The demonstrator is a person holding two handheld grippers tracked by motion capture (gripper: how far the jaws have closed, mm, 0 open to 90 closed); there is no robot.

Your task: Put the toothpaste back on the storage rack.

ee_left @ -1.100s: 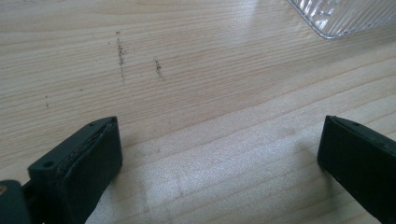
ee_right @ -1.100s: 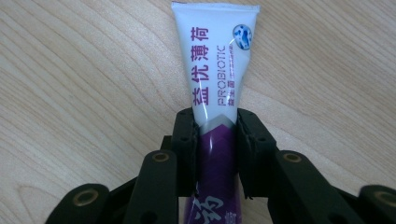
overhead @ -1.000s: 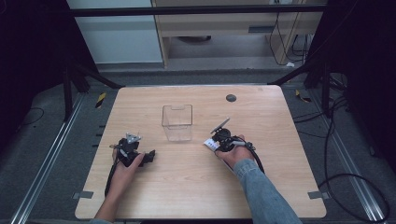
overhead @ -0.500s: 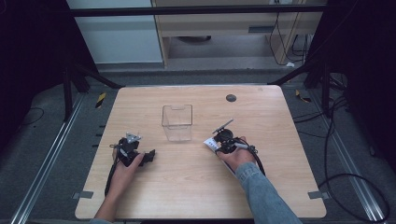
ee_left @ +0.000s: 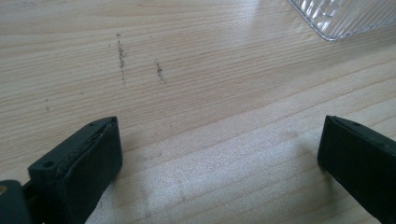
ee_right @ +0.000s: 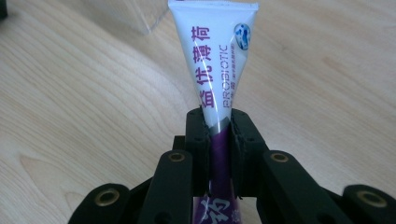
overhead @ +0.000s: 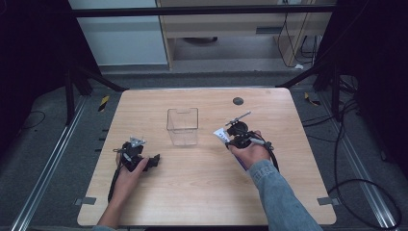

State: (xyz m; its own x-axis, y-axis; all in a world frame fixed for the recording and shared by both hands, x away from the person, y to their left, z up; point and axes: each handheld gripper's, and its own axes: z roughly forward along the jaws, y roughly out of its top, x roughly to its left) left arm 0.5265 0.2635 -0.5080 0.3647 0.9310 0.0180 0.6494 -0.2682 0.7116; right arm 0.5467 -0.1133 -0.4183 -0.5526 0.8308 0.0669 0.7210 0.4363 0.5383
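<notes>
Nearest the worktop's [overhead: 202,192] front edge, toward its left side, the left hand [overhead: 126,179] rests with the left gripper [overhead: 155,160] lying low on the wood; in the left gripper view its two black jaws stand released and wide apart, with bare wood grain and a few dark scuff marks between them, and a corner of ribbed clear plastic at the top right; farther in and toward the right side, the right hand [overhead: 250,153] holds the right gripper [ee_right: 219,133] clenched on a toothpaste tube [ee_right: 215,60]; in the right gripper view both pads press the tube's flat sides where white print gives way to purple, and the crimped white end points away from the camera over the wood; in the high view the tube's white end [overhead: 220,134] sticks out just left of that gripper, near the clear plastic box [overhead: 183,126]; the box stands upright near the middle of the worktop, apart from both grippers; beyond, close to the far edge, sits a small dark round spot [overhead: 237,101].
</notes>
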